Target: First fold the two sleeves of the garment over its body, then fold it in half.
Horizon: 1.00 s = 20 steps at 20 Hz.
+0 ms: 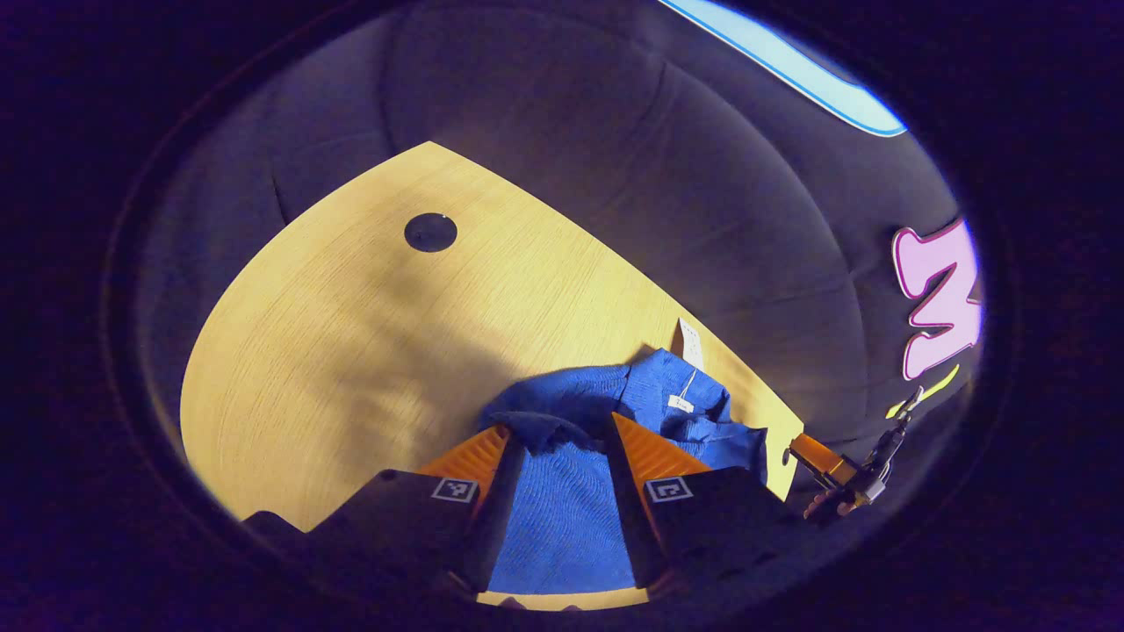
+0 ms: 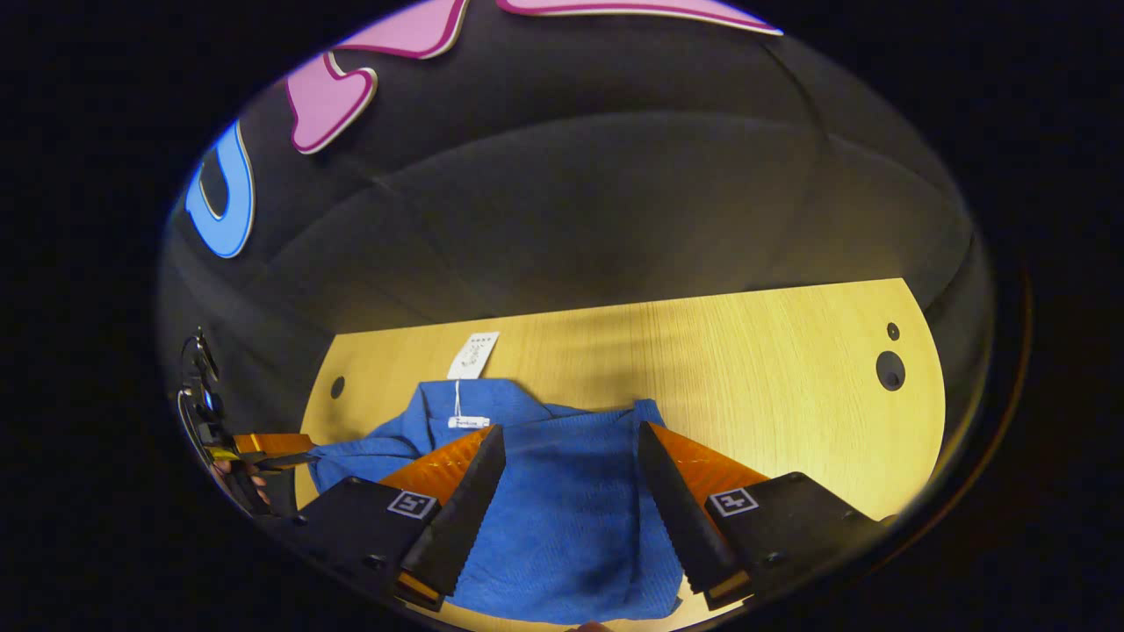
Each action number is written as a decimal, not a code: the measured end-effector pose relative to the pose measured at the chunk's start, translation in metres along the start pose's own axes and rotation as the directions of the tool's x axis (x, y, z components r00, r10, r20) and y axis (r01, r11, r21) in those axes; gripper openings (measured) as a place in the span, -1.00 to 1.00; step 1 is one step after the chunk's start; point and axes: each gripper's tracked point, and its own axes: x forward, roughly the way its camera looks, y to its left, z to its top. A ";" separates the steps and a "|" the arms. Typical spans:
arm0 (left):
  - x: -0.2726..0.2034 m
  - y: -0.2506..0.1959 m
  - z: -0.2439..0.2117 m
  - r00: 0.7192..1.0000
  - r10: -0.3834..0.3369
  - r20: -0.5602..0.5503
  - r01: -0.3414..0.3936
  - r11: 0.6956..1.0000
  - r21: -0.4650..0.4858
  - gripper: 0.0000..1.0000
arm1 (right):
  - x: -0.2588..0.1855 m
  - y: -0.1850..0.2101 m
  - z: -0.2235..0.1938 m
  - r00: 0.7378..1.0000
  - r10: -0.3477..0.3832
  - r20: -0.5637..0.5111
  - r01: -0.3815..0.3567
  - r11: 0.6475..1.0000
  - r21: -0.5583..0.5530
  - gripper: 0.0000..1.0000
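Observation:
A blue knitted garment (image 1: 562, 518) lies bunched on the wooden table (image 1: 351, 351), with a white paper tag (image 1: 691, 342) on a string at its collar. My left gripper (image 1: 560, 426) is open just above the cloth, and a folded edge runs across between its fingertips. In the right gripper view the same garment (image 2: 562, 509) spreads under my right gripper (image 2: 571, 428), which is open and wide, with one finger over each side of the cloth. The tag (image 2: 472, 354) lies beyond the collar. The left gripper (image 2: 263, 443), held by a hand, is at the garment's left edge.
The table (image 2: 746, 369) has a round dark hole (image 2: 889, 369) near its right end and a smaller one (image 2: 337, 386) at the left. The hole (image 1: 430, 232) also shows far out in the left gripper view. The right gripper (image 1: 821, 465) sits by the table's edge.

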 end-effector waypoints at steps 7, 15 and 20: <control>-0.034 -0.007 -0.002 1.000 -0.005 0.028 0.005 1.000 0.005 0.48 | -0.040 0.027 -0.002 0.998 0.037 0.056 -0.030 0.993 -0.117 0.94; -0.148 -0.082 -0.020 0.953 -0.128 0.276 0.028 0.940 0.341 0.66 | -0.144 0.068 0.015 0.954 0.077 0.288 -0.011 0.975 -0.222 0.94; -0.226 -0.146 -0.070 0.861 -0.261 0.438 0.001 0.860 0.511 0.65 | -0.230 0.113 0.023 0.885 0.149 0.441 -0.046 0.971 -0.237 0.92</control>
